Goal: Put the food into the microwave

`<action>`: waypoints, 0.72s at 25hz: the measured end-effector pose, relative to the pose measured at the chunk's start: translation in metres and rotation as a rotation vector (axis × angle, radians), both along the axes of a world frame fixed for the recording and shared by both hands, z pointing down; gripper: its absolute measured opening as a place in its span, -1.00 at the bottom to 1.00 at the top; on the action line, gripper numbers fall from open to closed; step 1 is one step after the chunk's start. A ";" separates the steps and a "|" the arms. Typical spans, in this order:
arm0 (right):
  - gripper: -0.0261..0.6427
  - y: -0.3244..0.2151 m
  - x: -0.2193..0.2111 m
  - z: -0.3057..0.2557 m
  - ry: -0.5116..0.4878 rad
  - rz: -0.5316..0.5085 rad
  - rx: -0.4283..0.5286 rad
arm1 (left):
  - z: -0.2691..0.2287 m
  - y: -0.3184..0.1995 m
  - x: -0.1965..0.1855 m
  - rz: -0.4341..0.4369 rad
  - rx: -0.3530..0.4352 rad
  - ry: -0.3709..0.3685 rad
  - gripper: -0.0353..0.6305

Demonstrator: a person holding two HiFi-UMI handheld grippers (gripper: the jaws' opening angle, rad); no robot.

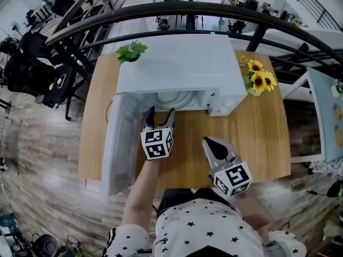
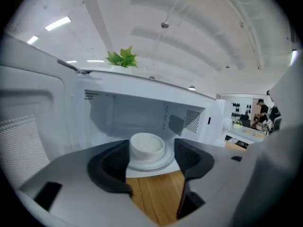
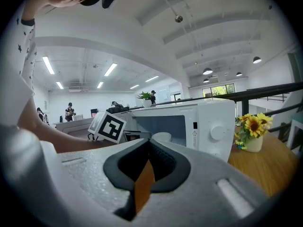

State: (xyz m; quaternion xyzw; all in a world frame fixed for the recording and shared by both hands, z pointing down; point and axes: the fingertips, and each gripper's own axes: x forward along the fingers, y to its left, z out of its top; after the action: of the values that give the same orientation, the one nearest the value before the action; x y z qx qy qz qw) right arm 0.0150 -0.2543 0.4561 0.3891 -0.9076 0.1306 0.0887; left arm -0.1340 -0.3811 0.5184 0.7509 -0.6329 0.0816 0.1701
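At left, the door of the microwave on the table stands open. At centre the left hand-held gripper faces the cavity, jaws wide and empty; the white bowl sits inside on the turntable. Lower right, the right hand-held gripper is closed, empty.

A light brown wooden tabletop carries yellow sunflowers in a pale pot near its far right corner, and a small green leafy plant shows toward the far left. A black curved metal railing arcs beyond it, and grey-brown plank floor lies around.
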 end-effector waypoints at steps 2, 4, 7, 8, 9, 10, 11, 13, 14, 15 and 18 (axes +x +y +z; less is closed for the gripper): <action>-0.91 0.009 0.003 -0.002 -0.005 0.000 0.009 | -0.011 0.016 -0.003 -0.039 0.037 0.025 -0.35; -0.91 0.018 0.006 -0.004 -0.010 -0.002 0.018 | -0.020 0.032 -0.003 -0.056 0.062 0.045 -0.46; -0.91 0.033 0.008 -0.008 -0.010 -0.008 0.031 | -0.032 0.056 0.000 -0.056 0.079 0.060 -0.65; -0.91 0.039 0.008 -0.010 -0.009 -0.010 0.034 | -0.035 0.065 0.001 -0.053 0.082 0.064 -0.70; -0.91 0.044 0.008 -0.011 -0.008 -0.011 0.036 | -0.039 0.074 0.003 -0.048 0.083 0.067 -0.75; -0.91 0.049 0.008 -0.012 -0.009 -0.011 0.038 | -0.042 0.083 0.004 -0.042 0.085 0.071 -0.79; -0.91 0.053 0.009 -0.012 -0.011 -0.010 0.042 | -0.044 0.091 0.007 -0.035 0.088 0.074 -0.80; -0.91 0.061 0.011 -0.012 -0.017 -0.009 0.050 | -0.048 0.107 0.012 -0.023 0.093 0.074 -0.84; -0.91 0.066 0.013 -0.012 -0.019 -0.009 0.054 | -0.050 0.116 0.015 -0.018 0.095 0.073 -0.85; -0.91 0.070 0.014 -0.012 -0.020 -0.008 0.057 | -0.052 0.125 0.018 -0.014 0.096 0.074 -0.86; -0.91 0.082 0.017 -0.013 -0.023 -0.006 0.068 | -0.058 0.149 0.024 -0.003 0.101 0.073 -0.88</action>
State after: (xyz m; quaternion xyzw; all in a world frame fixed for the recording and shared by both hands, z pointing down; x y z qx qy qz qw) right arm 0.0317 -0.1721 0.4432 0.3875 -0.9137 0.1040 0.0653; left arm -0.1097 -0.2319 0.4607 0.7599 -0.6309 0.0219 0.1550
